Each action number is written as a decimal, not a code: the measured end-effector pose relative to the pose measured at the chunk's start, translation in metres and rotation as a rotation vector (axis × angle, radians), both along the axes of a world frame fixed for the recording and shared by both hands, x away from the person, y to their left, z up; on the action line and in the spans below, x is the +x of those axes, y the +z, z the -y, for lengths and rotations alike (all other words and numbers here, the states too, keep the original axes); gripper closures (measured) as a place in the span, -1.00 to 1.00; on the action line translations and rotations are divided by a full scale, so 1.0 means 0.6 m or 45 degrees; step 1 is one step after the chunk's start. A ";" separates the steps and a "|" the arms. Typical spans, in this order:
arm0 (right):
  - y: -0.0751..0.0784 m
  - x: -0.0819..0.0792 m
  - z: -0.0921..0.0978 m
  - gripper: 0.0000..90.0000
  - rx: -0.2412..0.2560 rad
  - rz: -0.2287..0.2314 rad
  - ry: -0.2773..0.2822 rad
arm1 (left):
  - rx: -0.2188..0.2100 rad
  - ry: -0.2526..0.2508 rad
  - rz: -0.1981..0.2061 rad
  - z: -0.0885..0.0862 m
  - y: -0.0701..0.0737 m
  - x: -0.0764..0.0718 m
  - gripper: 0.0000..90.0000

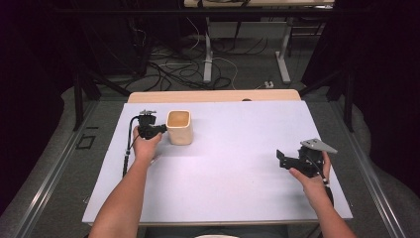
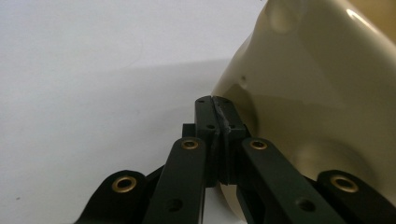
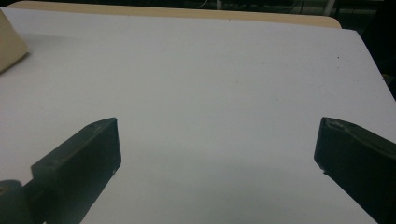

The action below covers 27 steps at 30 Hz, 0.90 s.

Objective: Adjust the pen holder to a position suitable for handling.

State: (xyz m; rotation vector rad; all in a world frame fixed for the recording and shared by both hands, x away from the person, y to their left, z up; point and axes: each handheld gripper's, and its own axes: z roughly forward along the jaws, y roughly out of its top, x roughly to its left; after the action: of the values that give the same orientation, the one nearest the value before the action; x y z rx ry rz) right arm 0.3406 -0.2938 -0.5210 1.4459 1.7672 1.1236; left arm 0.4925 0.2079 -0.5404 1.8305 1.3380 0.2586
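On top of a wooden desk lies the flat white rectangular board (image 1: pixel 233 168), the largest thing on show and the surface that bears all the rest. Toward the far left part of that board stands the cream, square-sided ceramic cup with rounded corners (image 1: pixel 179 127), upright, its mouth open to the ceiling and its inside a warmer tan. In the left gripper view the cup's glossy wall (image 2: pixel 308 84) bulges across the right half, with the white board behind it.

Just left of the cup, the left gripper (image 1: pixel 159 128) is held in a hand that comes up from the near edge, its black cable trailing down along the board's left side. Its jaws are pressed fully together, with no gap between them and nothing caught in them; in the left gripper view their joined tips (image 2: pixel 215 103) sit right against the cup's lower wall, touching it or very nearly so.

Well away from the cup, near the board's right edge, the right gripper (image 1: pixel 281 158) rests low in the other hand, grey plate on top. Its jaws stand spread wide, and the right gripper view (image 3: pixel 215 154) has bare white board between them; they grip nothing.
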 end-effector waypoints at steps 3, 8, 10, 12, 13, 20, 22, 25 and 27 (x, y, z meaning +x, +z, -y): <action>0.000 0.000 0.000 -0.99 -0.006 0.002 0.005 | 0.011 -0.017 -0.003 0.011 0.001 -0.003 1.00; -0.001 0.001 0.001 -0.99 0.006 -0.004 0.009 | 0.014 -0.039 -0.007 0.026 0.003 -0.006 1.00; 0.000 0.000 0.002 -0.99 0.001 -0.012 0.010 | -0.001 -0.047 -0.005 0.037 0.002 -0.008 1.00; 0.000 0.000 0.001 -0.99 0.002 -0.012 0.009 | -0.009 -0.049 -0.006 0.045 0.002 -0.010 1.00; 0.000 0.001 0.001 -0.99 0.006 -0.003 0.012 | -0.011 -0.056 -0.014 0.049 0.002 -0.011 1.00; 0.000 0.000 -0.002 -0.99 0.003 -0.007 0.011 | -0.032 -0.072 -0.017 0.080 0.001 -0.019 1.00; 0.000 0.001 -0.001 -0.99 0.001 -0.006 0.020 | -0.036 -0.073 -0.011 0.090 0.001 -0.021 1.00; 0.000 0.000 -0.002 -1.00 0.005 -0.011 0.016 | -0.036 -0.089 -0.022 0.106 0.002 -0.024 1.00; 0.000 0.000 -0.002 -0.99 0.005 -0.011 0.017 | -0.047 -0.090 -0.020 0.119 0.002 -0.026 1.00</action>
State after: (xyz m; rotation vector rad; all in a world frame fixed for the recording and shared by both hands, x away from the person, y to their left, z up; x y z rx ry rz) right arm 0.3406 -0.2928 -0.5209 1.4454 1.7845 1.1296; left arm 0.4770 0.1367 -0.5392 1.8480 1.2779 0.1811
